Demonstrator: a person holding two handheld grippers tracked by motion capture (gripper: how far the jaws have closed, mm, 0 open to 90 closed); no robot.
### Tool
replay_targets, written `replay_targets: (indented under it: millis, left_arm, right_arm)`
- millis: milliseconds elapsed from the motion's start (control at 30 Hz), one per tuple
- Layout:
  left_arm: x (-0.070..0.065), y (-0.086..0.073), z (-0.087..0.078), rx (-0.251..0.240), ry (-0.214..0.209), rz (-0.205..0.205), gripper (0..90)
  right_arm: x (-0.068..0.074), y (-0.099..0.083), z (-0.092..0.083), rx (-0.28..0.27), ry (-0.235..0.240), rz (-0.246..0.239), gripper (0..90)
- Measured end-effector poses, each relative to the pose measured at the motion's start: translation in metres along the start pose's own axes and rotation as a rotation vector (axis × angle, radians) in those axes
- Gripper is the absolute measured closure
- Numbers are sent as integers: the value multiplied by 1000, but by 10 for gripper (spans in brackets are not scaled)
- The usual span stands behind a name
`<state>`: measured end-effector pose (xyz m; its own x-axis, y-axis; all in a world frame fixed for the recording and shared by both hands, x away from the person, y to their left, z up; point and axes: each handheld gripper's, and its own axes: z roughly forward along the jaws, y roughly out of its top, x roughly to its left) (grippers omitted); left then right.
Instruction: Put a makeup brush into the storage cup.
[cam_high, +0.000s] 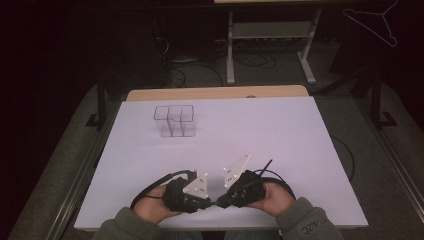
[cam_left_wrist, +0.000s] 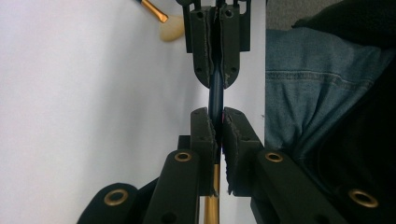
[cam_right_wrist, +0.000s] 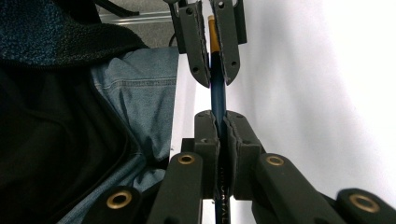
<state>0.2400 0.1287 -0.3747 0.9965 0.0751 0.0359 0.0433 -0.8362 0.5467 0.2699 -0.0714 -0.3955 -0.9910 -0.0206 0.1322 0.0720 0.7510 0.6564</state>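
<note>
Where the white table (cam_high: 280, 130) stood in a dim room, a clear plastic organizer (cam_high: 173, 120) sat; both grippers' jaws clamped one slim dark-blue, gold-ferruled brush (cam_left_wrist: 215, 95).

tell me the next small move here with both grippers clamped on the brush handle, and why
Probably open one gripper, likely the left gripper, so the other carries the makeup brush alone. Both sets of jaws pinch the same dark blue handle, tip to tip, low over the white table. The right gripper grips it too, and the clear organizer stands far off across the table.
</note>
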Motion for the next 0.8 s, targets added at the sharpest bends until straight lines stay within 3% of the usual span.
replay_targets:
  millis: [200,233,300,400,667,800]
  left_arm:
    - [3,-3,-1,0,12,-29,763]
    - [3,-4,-1,-30,20,-66,744]
    - [4,-6,-3,-45,19,-88,721]
    - [7,-8,-8,-74,23,-127,696]
    - [15,-12,-12,-120,16,-196,647]
    - [20,-16,-8,-146,27,-267,616]
  right_arm:
    - [1,-1,-1,9,-13,3,834]
    - [1,-1,-2,9,-15,6,834]
    - [-1,-2,-3,8,-24,3,834]
    - [-3,-5,-6,8,-54,36,833]
    - [-8,-10,-28,-55,-252,166,833]
    - [-6,-6,-35,-111,-328,222,832]
